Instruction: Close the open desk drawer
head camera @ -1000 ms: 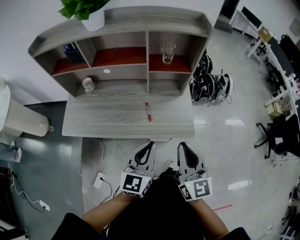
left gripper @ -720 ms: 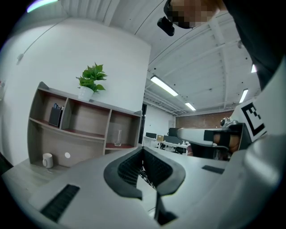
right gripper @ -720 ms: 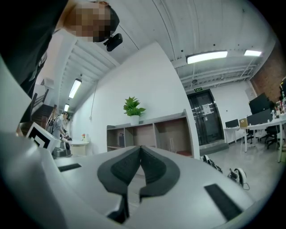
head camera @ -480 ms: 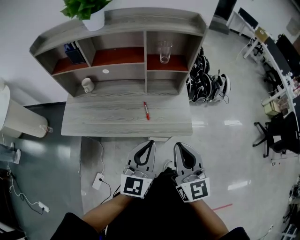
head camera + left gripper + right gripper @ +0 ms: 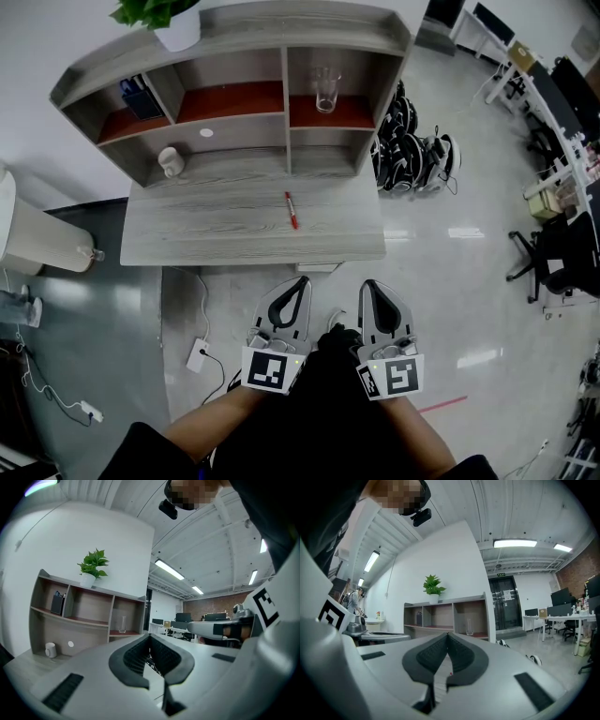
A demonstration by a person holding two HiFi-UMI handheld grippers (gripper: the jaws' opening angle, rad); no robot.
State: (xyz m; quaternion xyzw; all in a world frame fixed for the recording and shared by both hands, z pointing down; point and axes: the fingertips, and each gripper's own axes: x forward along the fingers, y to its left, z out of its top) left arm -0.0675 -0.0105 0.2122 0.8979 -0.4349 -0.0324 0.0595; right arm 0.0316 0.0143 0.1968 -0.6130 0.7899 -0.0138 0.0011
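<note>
The grey wooden desk (image 5: pixel 216 234) with its shelf unit stands ahead of me. A narrow pale strip of the drawer (image 5: pixel 319 268) juts from under the desk's front edge. Both grippers hang side by side just in front of that edge and touch nothing. My left gripper (image 5: pixel 301 281) is shut and empty; in the left gripper view its pads (image 5: pixel 140 656) meet at the tips. My right gripper (image 5: pixel 367 284) is shut and empty too; the right gripper view looks past its closed tips (image 5: pixel 447 635) at the shelf unit (image 5: pixel 445 618).
A red pen (image 5: pixel 292 209) lies on the desk. The shelves hold a glass (image 5: pixel 324 89), a white mug (image 5: pixel 169 160) and a potted plant (image 5: pixel 164 19). A power strip (image 5: pixel 198 355) with its cable lies on the floor at the left, and black wheeled gear (image 5: pixel 412 150) at the right.
Both grippers have drawn back a little from the desk's front edge. The drawer strip looks the same.
</note>
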